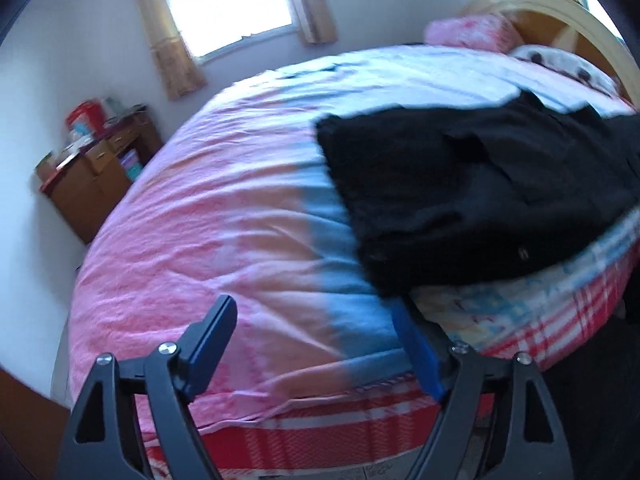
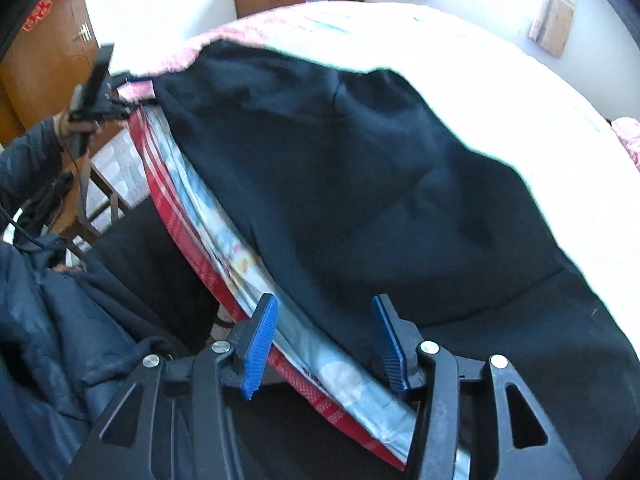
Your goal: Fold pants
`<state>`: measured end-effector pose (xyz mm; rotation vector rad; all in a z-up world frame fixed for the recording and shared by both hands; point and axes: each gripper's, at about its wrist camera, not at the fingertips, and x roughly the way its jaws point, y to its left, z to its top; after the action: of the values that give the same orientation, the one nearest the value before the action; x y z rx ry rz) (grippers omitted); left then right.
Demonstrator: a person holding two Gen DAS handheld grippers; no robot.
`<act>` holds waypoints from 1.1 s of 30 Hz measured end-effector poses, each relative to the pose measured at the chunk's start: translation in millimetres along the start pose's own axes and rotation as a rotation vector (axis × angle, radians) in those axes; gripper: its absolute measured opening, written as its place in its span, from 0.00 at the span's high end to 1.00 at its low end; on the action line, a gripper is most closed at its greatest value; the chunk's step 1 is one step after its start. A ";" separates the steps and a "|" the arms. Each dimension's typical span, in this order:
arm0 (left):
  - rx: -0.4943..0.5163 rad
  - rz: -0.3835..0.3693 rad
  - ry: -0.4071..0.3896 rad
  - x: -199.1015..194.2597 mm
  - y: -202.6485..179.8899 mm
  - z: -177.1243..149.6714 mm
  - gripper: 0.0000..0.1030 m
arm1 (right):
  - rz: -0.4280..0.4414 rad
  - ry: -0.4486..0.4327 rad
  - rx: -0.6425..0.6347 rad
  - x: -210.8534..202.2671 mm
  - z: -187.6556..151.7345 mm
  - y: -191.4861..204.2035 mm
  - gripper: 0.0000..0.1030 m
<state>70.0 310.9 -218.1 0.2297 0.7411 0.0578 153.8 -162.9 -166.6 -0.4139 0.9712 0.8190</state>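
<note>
The room has white walls (image 1: 88,52). A window (image 1: 228,4) on the far wall lets in bright light. Tan curtains (image 1: 168,44) hang on both sides of it. A big bed (image 1: 224,208) fills most of the room. Its cover is pink on the left and turns blue and then white to the right. The near side of the bed (image 1: 320,428) shows red and white checks. A pink pillow (image 1: 468,32) lies at the far right, by a curved wood headboard (image 1: 560,24). A brown wood desk (image 1: 92,184) with drawers stands in the left corner, with a red tub (image 1: 86,114) and other things on top. A brown wood door (image 2: 44,72) is at the left in the right view.
</note>
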 end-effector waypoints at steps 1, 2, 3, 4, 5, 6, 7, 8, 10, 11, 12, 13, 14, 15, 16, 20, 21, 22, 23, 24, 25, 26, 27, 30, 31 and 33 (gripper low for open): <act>-0.018 0.001 -0.029 -6.5 1.2 4.0 0.20 | 0.020 -0.017 0.026 -3.3 5.4 -6.1 0.50; -0.033 -0.001 -0.064 -15.5 -0.1 10.9 0.20 | 0.028 -0.030 0.049 -4.9 11.3 -10.7 0.50; -0.038 -0.003 -0.086 -21.6 -2.9 16.8 0.20 | 0.031 -0.044 0.076 -4.9 18.1 -15.0 0.50; -0.037 -0.011 -0.116 -29.0 -8.4 25.0 0.20 | 0.037 -0.062 0.110 -5.9 27.1 -22.6 0.50; -0.033 -0.029 -0.154 -37.7 -16.5 34.8 0.18 | 0.054 -0.089 0.156 -6.7 38.2 -32.7 0.51; -0.034 -0.043 -0.179 -42.7 -23.2 42.6 0.14 | 0.070 -0.112 0.193 -6.1 46.4 -39.1 0.50; -0.035 -0.065 -0.202 -46.8 -30.6 50.2 0.12 | 0.094 -0.138 0.235 -4.7 57.2 -47.0 0.50; -0.032 -0.089 -0.217 -48.9 -39.9 58.0 0.10 | 0.122 -0.170 0.285 -2.2 71.1 -58.3 0.51; 0.009 -0.132 -0.233 -50.0 -63.2 71.0 0.10 | 0.137 -0.199 0.345 4.4 88.3 -72.0 0.51; 0.026 -0.144 -0.236 -49.4 -72.3 75.3 0.10 | 0.147 -0.199 0.377 13.4 101.5 -79.2 0.51; 0.026 -0.164 -0.238 -46.9 -80.1 79.6 0.10 | 0.165 -0.196 0.391 19.9 109.3 -79.6 0.51; 0.017 -0.205 -0.233 -42.7 -87.2 82.9 0.10 | 0.200 -0.189 0.413 28.9 118.3 -82.8 0.51; 0.013 -0.232 -0.225 -39.9 -93.9 84.4 0.09 | 0.243 -0.164 0.430 43.1 129.4 -84.5 0.51; 0.008 -0.242 -0.213 -32.6 -100.5 86.0 0.09 | 0.254 -0.147 0.436 51.6 135.0 -84.8 0.51; 0.007 -0.250 -0.199 -26.5 -108.2 86.8 0.09 | 0.252 -0.127 0.448 64.7 142.9 -85.2 0.51; -0.003 -0.269 -0.154 -5.8 -128.9 84.8 0.09 | 0.282 -0.078 0.504 104.4 159.6 -92.9 0.51; -0.010 -0.281 -0.137 -1.0 -131.0 83.3 0.09 | 0.289 -0.074 0.515 110.0 161.9 -96.6 0.51; -0.010 -0.275 -0.116 4.4 -132.7 81.4 0.09 | 0.296 -0.071 0.530 117.1 165.4 -100.1 0.51; -0.007 -0.264 -0.094 11.3 -134.6 80.0 0.09 | 0.309 -0.070 0.540 120.8 167.6 -104.0 0.51; -0.007 -0.262 -0.078 15.6 -134.5 78.2 0.09 | 0.331 -0.068 0.550 125.2 170.0 -107.2 0.51; -0.013 -0.263 -0.058 20.8 -133.4 75.2 0.09 | 0.342 -0.064 0.558 126.9 170.5 -112.7 0.51; -0.023 -0.266 -0.042 24.9 -132.3 72.8 0.09 | 0.341 -0.059 0.562 130.1 172.5 -113.8 0.51; -0.036 -0.274 -0.031 28.1 -130.9 70.4 0.09 | 0.336 -0.054 0.559 133.9 175.5 -114.3 0.55; -0.048 -0.282 -0.027 30.9 -129.6 66.7 0.09 | 0.354 -0.038 0.552 144.7 182.4 -113.2 0.81; -0.046 -0.280 -0.028 30.7 -130.2 65.9 0.09 | 0.330 -0.034 0.550 146.8 184.8 -113.7 0.87; -0.038 -0.279 -0.025 32.1 -132.4 64.6 0.07 | 0.288 -0.045 0.542 148.4 189.1 -116.1 0.92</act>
<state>133.4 174.2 -223.3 0.0893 0.7410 -0.1954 394.6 -52.6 -199.4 0.2154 1.1783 0.7789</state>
